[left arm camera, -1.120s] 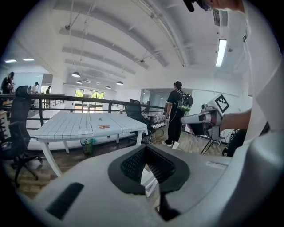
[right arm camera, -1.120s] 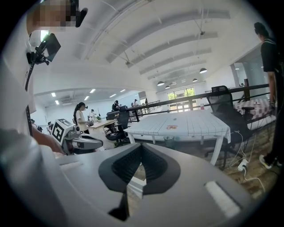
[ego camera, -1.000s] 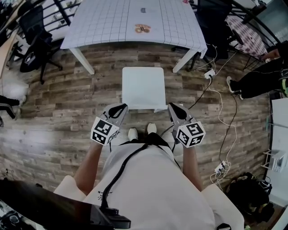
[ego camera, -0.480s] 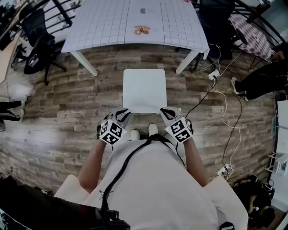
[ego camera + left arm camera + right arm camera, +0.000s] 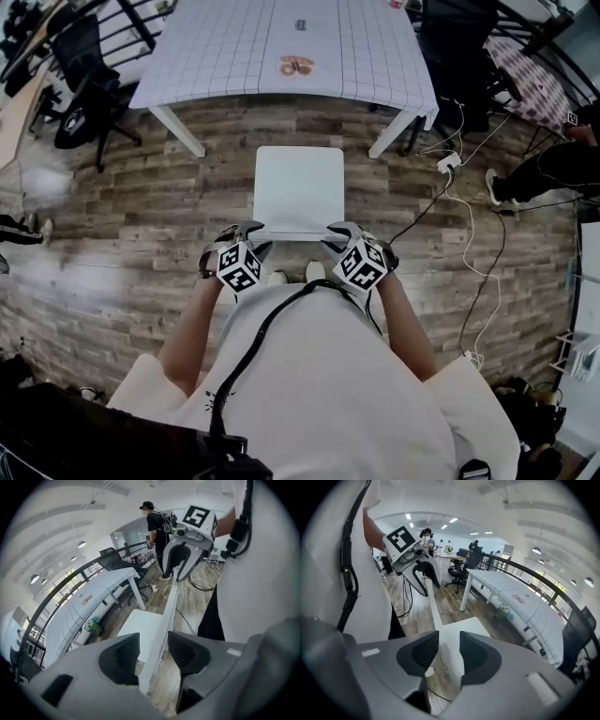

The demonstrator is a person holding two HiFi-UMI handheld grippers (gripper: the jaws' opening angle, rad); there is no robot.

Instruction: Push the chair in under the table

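A white chair [image 5: 300,187] stands on the wood floor just short of the white gridded table [image 5: 234,47]. Its backrest rail [image 5: 298,234] is at the near edge. My left gripper [image 5: 246,230] is at the rail's left end and my right gripper [image 5: 339,232] at its right end. Both sets of jaws have just been opening. In the left gripper view the rail [image 5: 169,606] runs between the left gripper's [image 5: 153,651] parted pads, with a gap showing. The right gripper view shows the rail [image 5: 433,606] between the right gripper's [image 5: 449,651] parted pads as well.
A black office chair [image 5: 80,84] stands at the far left. White cables and a power strip [image 5: 448,161] lie on the floor right of the chair, near a person's legs [image 5: 553,169]. A small object [image 5: 297,64] lies on the table. My shoes [image 5: 291,274] are behind the chair.
Both grippers have come down and rolled upright onto the two ends of the backrest rail. Their jaws, shut before, now stand apart around it.
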